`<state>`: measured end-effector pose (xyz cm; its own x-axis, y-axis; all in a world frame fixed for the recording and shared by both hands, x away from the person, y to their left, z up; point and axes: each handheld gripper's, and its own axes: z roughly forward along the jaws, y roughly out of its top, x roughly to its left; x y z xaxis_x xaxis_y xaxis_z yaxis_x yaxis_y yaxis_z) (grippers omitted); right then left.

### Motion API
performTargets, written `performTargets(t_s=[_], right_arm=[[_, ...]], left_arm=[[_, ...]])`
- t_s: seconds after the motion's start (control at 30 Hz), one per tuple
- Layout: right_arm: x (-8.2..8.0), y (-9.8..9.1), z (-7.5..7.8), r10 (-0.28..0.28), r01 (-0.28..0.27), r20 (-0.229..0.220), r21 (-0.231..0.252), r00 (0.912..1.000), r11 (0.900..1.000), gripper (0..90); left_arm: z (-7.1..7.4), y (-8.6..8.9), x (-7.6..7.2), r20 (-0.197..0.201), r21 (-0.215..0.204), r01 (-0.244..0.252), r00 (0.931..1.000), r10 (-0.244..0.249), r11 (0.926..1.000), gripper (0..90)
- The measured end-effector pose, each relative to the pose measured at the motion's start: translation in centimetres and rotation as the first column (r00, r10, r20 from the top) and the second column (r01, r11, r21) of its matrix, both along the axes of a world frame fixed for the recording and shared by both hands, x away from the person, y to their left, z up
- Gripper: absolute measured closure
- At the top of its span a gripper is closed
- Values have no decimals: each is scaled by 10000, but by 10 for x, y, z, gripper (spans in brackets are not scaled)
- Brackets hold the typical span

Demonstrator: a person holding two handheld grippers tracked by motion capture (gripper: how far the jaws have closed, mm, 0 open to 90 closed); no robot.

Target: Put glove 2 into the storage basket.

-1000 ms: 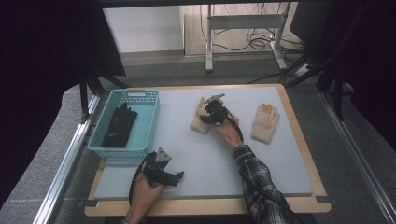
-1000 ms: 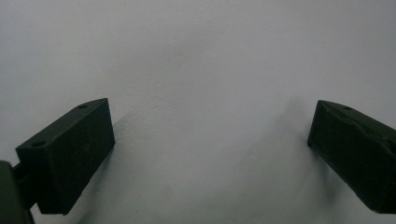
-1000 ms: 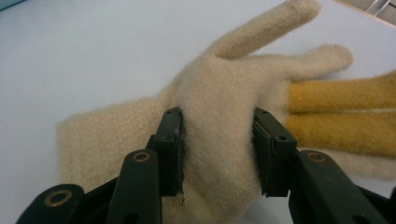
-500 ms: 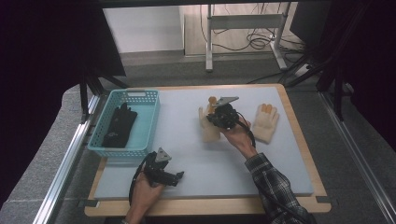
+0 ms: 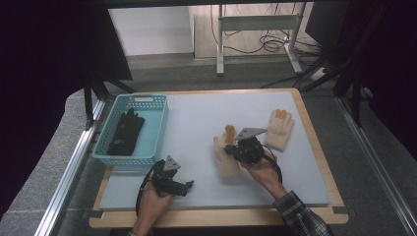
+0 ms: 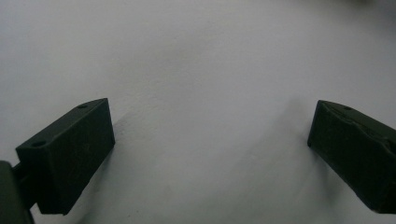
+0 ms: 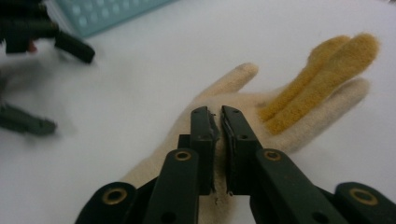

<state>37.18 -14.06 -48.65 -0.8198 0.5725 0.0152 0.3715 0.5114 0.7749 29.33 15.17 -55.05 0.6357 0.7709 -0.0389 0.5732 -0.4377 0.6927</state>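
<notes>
Our right gripper (image 7: 219,116) has its jaws nipped together on a fold of the cream knitted glove (image 7: 243,100), down at the palm, and those jaws have just been closing, with the fabric pinched between them; in the high view the same gripper (image 5: 236,150) holds that glove (image 5: 227,164) near the middle of the pale mat (image 5: 196,118), the orange fingertips pointing away from us. We judge the pinch to be thin: only a little of the knit is caught, so a quick carry could let the glove slide out, or the loose fingers could drag across the mat and tug it free. The blue basket (image 5: 147,158) lies well to the left, so any carry there passes over our left gripper (image 5: 186,186), which rests with its jaws wide apart over bare mat (image 6: 201,70), nothing between them; a trailing cuff could snag on it. The second cream glove (image 5: 279,129) lies apart to the right, untouched, and a black glove (image 5: 125,132) already lies in the basket. Against the frames from a second ago, our right hand has pulled the glove from farther up the mat back toward us and to the right, while our left hand and the other glove sit where they were
</notes>
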Motion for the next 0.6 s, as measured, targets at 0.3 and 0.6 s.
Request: performTargets(t_s=[0.3,0.6], right_arm=[[8,-30,-11,-771,790,-382,521,9963,9955,567],[15,-63,-10,-1495,1497,-210,69,9885,9887,615]], left_arm=[[0,0,0,-12,-21,-19,10000,19,10000,8],[0,0,0,-10,-18,-21,10000,21,10000,8]])
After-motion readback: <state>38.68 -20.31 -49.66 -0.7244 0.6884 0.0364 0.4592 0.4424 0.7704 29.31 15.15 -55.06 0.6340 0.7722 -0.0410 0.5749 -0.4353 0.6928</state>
